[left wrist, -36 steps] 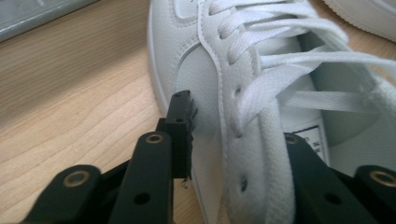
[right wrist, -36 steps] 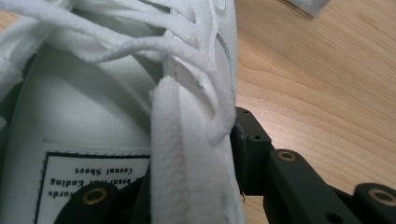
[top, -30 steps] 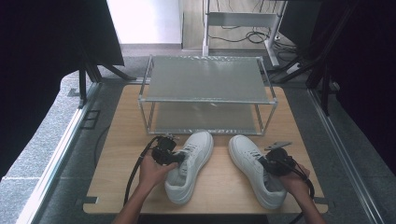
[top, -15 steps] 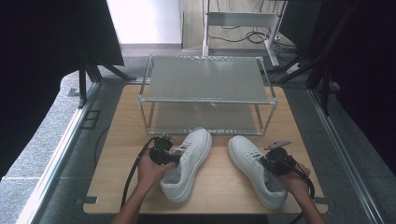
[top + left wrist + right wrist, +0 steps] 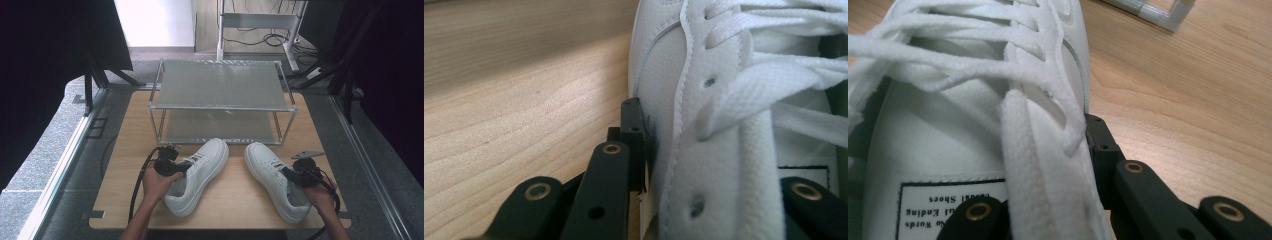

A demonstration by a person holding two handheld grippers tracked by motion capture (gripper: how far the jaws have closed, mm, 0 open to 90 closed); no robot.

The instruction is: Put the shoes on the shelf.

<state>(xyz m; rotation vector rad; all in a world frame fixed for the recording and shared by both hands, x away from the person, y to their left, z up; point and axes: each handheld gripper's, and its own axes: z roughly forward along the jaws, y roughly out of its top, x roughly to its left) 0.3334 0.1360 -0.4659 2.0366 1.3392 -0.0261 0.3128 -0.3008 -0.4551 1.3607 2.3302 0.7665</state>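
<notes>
Here, two white sneakers lie on the wooden surface before a two-tier wire rack. The left tool is clamped on the left sneaker's eyelet side; the right tool likewise grips the right sneaker's lace edge.

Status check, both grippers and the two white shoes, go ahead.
Left gripper clamped on left shoe side wall. Right gripper clamped on right shoe side wall. Both shoes on table, in front of rack. Nothing between.
</notes>
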